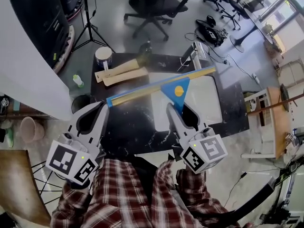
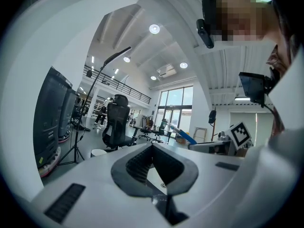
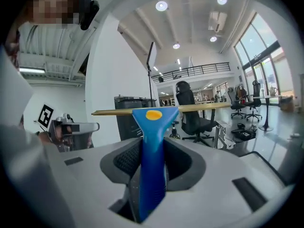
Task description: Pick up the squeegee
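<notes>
The squeegee [image 1: 175, 90] has a blue handle with a yellow dot and a long brass-coloured blade bar. It is lifted above the black table [image 1: 135, 127], its bar slanting up to the right. My right gripper [image 1: 172, 109] is shut on the blue handle [image 3: 152, 165], which stands upright between the pads with the bar [image 3: 114, 112] level above it. My left gripper [image 1: 102, 107] hovers at the table's near left with its fingertips together [image 2: 153, 145] and nothing in them. In the left gripper view the squeegee [image 2: 187, 137] shows far off to the right.
A white sheet [image 1: 206, 103] lies on the right half of the table. Two wooden pieces [image 1: 121, 72] and a white tin [image 1: 103, 56] sit at the far left corner. Beyond are an office chair [image 1: 152, 4], a tripod [image 1: 88, 27], and a wooden stand [image 1: 278, 118] at the right.
</notes>
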### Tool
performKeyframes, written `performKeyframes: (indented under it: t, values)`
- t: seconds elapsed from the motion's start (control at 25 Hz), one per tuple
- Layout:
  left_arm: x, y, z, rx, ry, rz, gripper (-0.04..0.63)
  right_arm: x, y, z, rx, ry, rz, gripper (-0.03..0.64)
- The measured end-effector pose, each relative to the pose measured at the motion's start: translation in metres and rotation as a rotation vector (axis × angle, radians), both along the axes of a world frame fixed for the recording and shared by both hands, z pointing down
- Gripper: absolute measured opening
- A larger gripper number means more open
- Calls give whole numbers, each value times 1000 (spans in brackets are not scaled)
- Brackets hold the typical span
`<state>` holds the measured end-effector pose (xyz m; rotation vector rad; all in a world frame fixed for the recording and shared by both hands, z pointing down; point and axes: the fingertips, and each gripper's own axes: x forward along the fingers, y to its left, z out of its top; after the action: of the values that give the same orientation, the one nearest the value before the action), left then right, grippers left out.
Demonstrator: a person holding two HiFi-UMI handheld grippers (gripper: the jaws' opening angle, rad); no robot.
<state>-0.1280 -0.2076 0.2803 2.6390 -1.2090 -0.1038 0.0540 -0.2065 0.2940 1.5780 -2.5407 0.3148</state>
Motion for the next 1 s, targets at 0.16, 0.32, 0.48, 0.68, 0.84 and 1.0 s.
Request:
performKeyframes:
  t: [0.16,0.32,0.48,0.68,0.84,1.0]
  values:
    - [5,-1,0,3,-1,8,9,-7,6,-9,30,-62,-18,141]
    - [9,-1,0,4,-2,17,9,-8,8,-12,42,-85,-29,141]
    - [14,1,1,2,-3,32,9,-14,10,-13,43,-108,-52,141]
    - [18,4,2,-5,-3,39,9,-23,13,-11,37,-109,-87,141]
    - [16,6,4,-10,-4,37,9,-27,15,-9,35,-98,-100,141]
    - [18,9,5,-11,-5,40,9,-30,17,-8,34,-96,-109,141]
